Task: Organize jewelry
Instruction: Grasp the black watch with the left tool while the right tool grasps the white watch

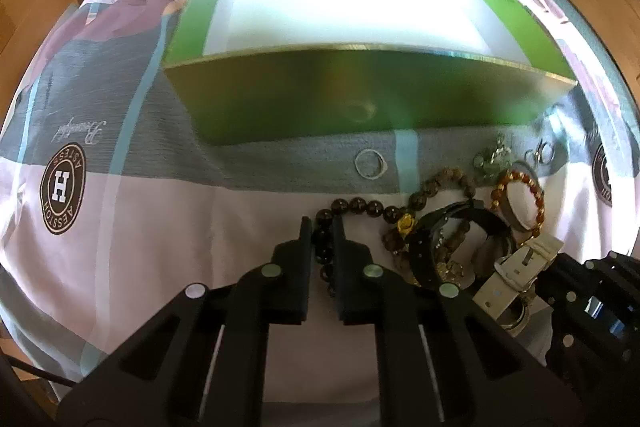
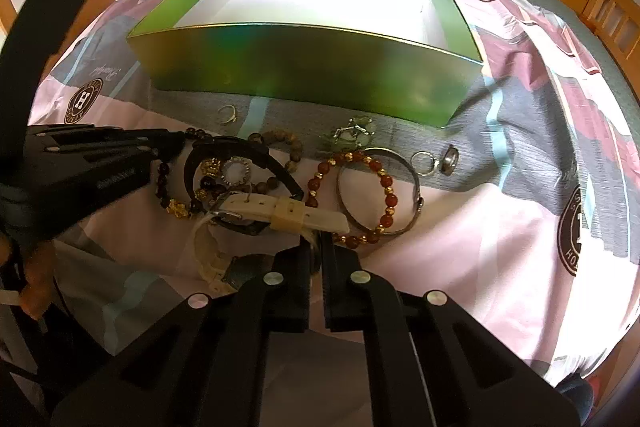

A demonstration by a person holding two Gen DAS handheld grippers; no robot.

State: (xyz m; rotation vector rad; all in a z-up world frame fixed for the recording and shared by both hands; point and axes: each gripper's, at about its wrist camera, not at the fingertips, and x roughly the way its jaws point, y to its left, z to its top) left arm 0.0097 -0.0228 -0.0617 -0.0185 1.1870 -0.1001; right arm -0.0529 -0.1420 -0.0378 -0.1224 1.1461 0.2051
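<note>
- Dark glossy beads of a bracelet (image 1: 352,207) are seen between the fingers of the left claw (image 1: 320,227); the claw is narrowed around that strand, though a firm pinch cannot be confirmed.
- The strand is tangled with a black strap (image 2: 256,155) and a brown wooden-bead bracelet (image 1: 448,183), so neighbouring pieces are likely to be dragged along if it is lifted.
- The right claw (image 2: 318,247) is pressed nearly together just beside the cream watch strap (image 2: 288,213); whether anything is held cannot be told.
- The amber bead bracelet (image 2: 360,199) and silver bangle (image 2: 400,195) overlap and could be snagged together.
- The jewelry lies on the bed sheet (image 2: 480,227) in front of the green box (image 2: 312,67), which appears empty.
- Small rings (image 2: 422,161) could be lost in folds of the soft sheet if the pile is disturbed.
</note>
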